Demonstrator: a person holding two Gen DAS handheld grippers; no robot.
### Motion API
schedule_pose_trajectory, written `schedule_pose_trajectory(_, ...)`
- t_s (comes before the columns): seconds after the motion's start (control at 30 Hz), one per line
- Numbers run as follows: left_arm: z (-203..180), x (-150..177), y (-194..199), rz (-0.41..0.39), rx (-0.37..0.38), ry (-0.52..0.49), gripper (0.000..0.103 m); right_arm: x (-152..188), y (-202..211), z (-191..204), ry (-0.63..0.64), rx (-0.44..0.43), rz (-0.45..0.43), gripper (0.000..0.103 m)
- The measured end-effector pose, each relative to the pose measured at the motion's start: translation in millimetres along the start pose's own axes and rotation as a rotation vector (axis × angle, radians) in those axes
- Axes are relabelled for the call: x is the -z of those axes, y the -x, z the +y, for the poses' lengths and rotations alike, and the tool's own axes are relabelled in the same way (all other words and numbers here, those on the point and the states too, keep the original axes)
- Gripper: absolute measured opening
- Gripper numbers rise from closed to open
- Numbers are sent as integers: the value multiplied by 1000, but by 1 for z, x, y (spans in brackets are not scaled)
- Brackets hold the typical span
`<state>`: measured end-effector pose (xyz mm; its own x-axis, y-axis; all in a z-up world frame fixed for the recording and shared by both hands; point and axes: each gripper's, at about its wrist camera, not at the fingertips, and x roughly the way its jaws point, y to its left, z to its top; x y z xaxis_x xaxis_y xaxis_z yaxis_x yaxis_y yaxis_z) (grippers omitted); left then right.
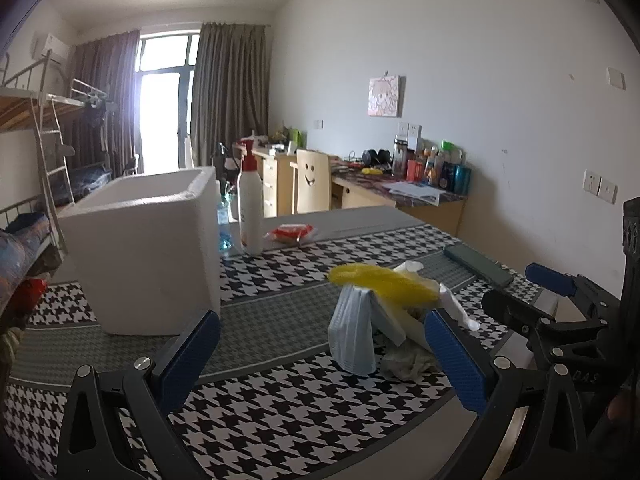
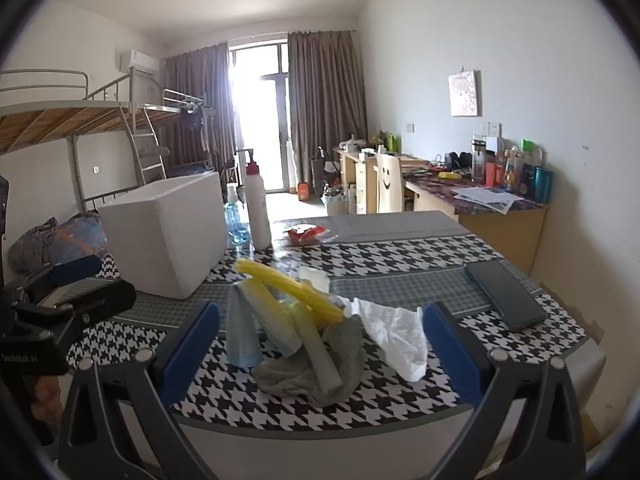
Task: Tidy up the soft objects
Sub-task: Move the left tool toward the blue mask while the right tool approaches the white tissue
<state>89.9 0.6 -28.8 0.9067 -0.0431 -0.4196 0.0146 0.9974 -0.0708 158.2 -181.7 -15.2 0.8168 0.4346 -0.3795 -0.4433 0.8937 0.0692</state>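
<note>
Black gripper frames, blue textured fingers (image 1: 454, 360), silver screws.

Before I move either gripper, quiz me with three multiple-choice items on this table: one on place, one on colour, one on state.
1. Where is the dark phone?
A. right of the pile
B. inside the foam box
C. under the bottle

2. What colour is the top foam tube?
A. red
B. yellow
C. green

3. How are both grippers?
A. shut on tubes
B. one open, one shut
C. open, empty

Key: A, it lies flat right of the soft pile; B, bright yellow in both views; C, left gripper and right gripper stand spread, holding nothing.
</note>
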Motion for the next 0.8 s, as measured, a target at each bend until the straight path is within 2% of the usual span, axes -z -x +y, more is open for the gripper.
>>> schedule_pose_trajectory(0.8, -6, 4, -71, 150, -3, 4, 102, -4, -41, -19, 8, -1, 87, 101)
